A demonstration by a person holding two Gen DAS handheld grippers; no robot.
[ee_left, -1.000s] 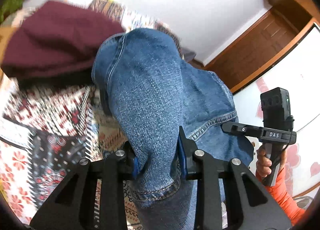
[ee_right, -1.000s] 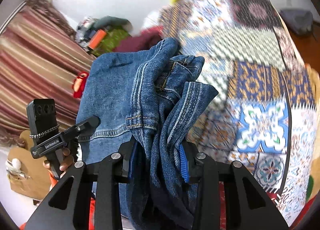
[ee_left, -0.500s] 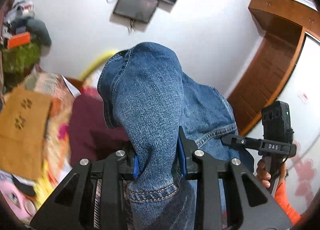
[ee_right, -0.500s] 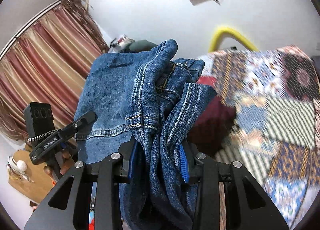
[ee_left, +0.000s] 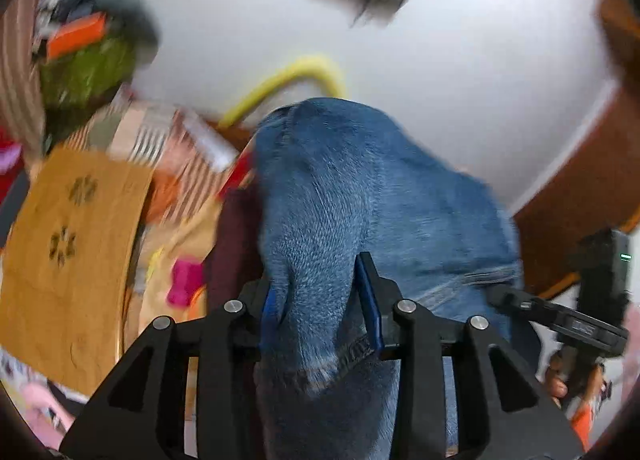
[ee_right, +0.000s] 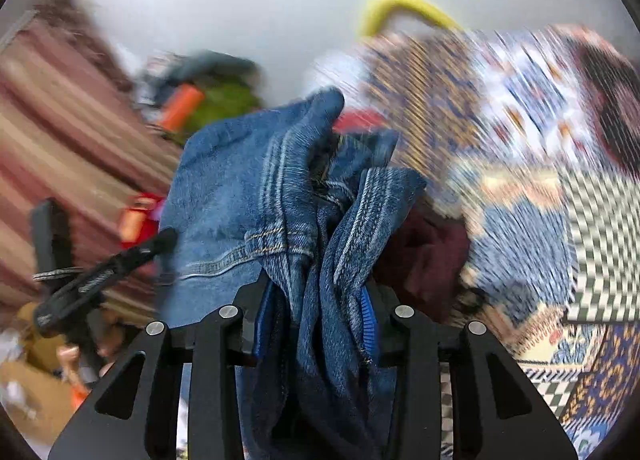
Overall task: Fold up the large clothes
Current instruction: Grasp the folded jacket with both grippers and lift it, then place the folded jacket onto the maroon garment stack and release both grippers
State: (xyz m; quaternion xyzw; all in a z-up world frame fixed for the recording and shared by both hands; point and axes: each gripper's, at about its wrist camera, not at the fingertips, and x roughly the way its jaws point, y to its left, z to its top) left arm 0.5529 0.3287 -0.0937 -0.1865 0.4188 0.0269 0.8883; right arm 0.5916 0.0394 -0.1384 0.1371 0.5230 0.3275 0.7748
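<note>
Blue denim jeans [ee_left: 360,220] fill my view, clamped by my left gripper [ee_left: 320,308] and right gripper [ee_right: 316,308]; a dark maroon garment [ee_right: 424,256] lies at three o'clock, a yellow curved tube [ee_right: 400,6] at twelve.

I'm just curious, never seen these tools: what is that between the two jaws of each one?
Blue jeans. The left gripper pinches one denim fold in its own view; the right gripper clamps a bunched part in its view.
</note>
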